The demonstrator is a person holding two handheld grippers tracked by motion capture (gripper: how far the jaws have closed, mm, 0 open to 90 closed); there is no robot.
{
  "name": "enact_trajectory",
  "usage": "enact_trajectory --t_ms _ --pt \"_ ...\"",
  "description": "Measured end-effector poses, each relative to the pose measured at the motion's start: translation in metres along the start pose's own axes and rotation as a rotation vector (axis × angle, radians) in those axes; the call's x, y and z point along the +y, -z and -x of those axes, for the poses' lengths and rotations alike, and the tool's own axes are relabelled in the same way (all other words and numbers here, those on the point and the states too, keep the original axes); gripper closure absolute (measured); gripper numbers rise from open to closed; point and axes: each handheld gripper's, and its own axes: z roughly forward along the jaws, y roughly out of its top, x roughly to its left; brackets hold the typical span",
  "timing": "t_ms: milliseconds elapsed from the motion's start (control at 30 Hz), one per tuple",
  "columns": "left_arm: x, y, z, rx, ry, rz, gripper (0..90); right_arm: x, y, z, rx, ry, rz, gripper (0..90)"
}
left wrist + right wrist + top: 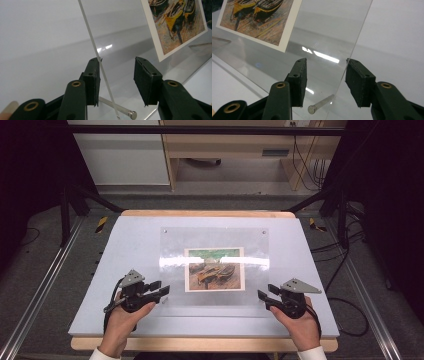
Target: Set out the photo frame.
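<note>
Acrylic frame (214,265) flat, long axis left-right; both tools (162,289) (266,295) straddle its ends.

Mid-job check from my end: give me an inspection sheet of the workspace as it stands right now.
Surface: pale grey table top with wooden edges, flat.
Job's things: clear acrylic sheet lying over a boat picture; metal pins at its near corners.
Clutter: nothing seen.
Grippers: left gripper open, the sheet's left edge between its jaws; right gripper open, the sheet's right edge between its jaws.
Cables: a black lead trails from each gripper; loose cables on the floor at right.
Surroundings: black frame bars, wooden furniture beyond, floor rails.
</note>
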Motion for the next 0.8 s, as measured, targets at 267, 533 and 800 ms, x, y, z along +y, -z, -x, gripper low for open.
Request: enact_trajectory --t_ms 267,533,800 --pt "-0.003 0.004 0.003 0.003 -0.006 0.004 58.7 -0.003 0.005 -0.002 -0.008 0.010 0.003 56.4" --pt "-0.007 0.008 0.004 0.003 -0.008 0.009 61.5 -0.007 0.009 -0.005 -0.015 0.011 0.005 60.0" --pt "-0.010 0.012 0.008 0.010 -0.018 0.009 63.1 -0.010 0.013 -0.006 -0.020 0.005 0.011 63.6"
